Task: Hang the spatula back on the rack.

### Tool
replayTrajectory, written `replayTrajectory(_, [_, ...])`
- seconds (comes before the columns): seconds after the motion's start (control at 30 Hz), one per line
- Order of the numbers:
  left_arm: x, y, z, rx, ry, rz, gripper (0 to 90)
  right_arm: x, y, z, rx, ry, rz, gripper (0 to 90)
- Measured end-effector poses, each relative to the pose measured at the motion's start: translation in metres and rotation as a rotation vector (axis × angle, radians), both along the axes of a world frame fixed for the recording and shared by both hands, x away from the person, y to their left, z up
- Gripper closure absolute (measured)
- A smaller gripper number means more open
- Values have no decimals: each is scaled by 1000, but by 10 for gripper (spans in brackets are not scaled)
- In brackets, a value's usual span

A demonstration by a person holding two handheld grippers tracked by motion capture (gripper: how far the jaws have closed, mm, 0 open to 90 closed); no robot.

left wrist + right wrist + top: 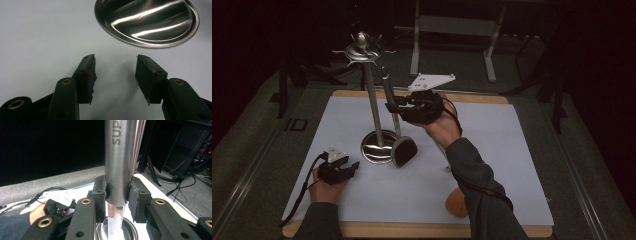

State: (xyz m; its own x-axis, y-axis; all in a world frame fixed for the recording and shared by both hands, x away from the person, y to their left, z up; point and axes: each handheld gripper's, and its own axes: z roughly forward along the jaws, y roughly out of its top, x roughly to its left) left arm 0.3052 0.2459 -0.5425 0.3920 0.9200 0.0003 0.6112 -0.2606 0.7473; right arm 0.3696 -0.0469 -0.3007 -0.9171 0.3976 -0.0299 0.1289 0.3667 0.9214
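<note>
Right gripper (388, 106) is clamped on the ladle (395, 127) handle, upright, probably to hang it on the rack (371, 100); left gripper (115, 75) rests on the mat (492, 150), jaws apart, empty.

- The high view looks forward and down from above the person's side, taking in the whole counter (512, 150), both forearms and the dark room beyond.
- The left gripper view sits low and close over the white surface, facing the steel base (147, 22) of the stand.
- The right gripper view looks level along its jaws, very near a steel handle (120, 162).
- Both gripper views share that stand (372, 100) with the high view.
</note>
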Motion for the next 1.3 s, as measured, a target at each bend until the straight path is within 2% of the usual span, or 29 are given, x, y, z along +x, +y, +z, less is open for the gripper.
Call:
replayTrajectory(0.3, [0, 0, 0, 1, 0, -1, 509, 1, 11, 7, -8, -3, -4, 697])
replayTrajectory(0.5, [0, 0, 0, 2, 0, -2, 509, 8, 17, -1, -41, 16, -20, 695])
replayTrajectory(0.57, [0, 0, 0, -1, 1, -1, 508, 8, 16, -2, -27, 16, -20, 694])
replayTrajectory(1.07, [0, 0, 0, 0, 0, 0, 508, 5, 14, -2, -49, -15, -23, 673])
replayTrajectory(1.17, [0, 0, 0, 0, 0, 0, 507, 4, 13, -3, -83, -29, -25, 651])
replayTrajectory(1.3, [0, 0, 0, 0, 0, 0, 507, 4, 11, -5, -98, -33, -29, 656])
